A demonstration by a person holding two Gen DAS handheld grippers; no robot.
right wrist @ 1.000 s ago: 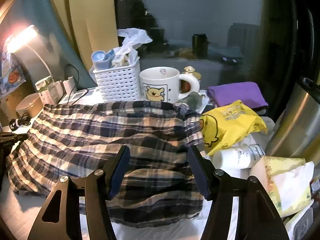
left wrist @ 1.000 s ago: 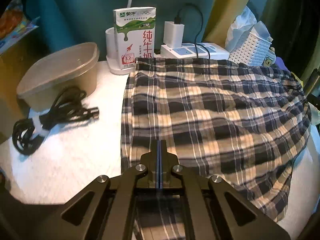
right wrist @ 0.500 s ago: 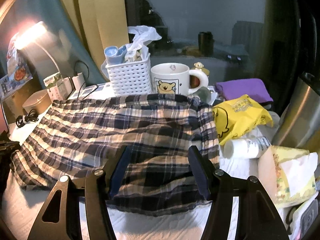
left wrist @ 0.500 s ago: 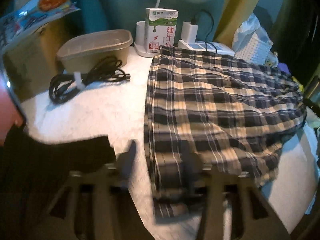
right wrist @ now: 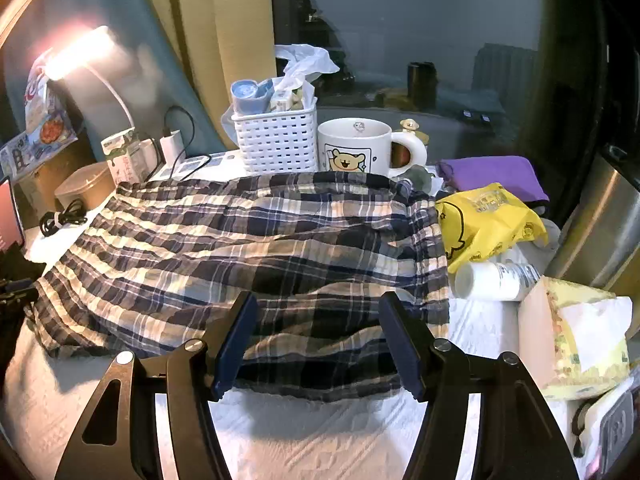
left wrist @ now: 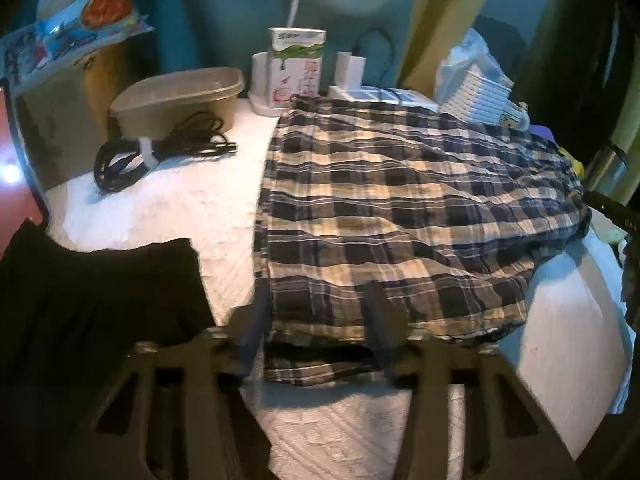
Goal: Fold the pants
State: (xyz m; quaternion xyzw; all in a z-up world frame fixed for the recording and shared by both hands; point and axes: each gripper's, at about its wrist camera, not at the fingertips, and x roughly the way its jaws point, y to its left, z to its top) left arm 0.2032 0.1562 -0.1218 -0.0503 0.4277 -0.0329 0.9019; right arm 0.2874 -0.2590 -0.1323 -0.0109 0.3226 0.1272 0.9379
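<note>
Left wrist: both grippers' jaws apart over plaid pants [left wrist: 400, 216]; milk carton [left wrist: 296, 76] lettering blurred, unreadable.

the pants [right wrist: 248, 240] lie on the table [right wrist: 312, 440]; behind them stand a basket [right wrist: 276, 144] and mug [right wrist: 356, 148], with a cable [left wrist: 160, 152] to their left.
</note>
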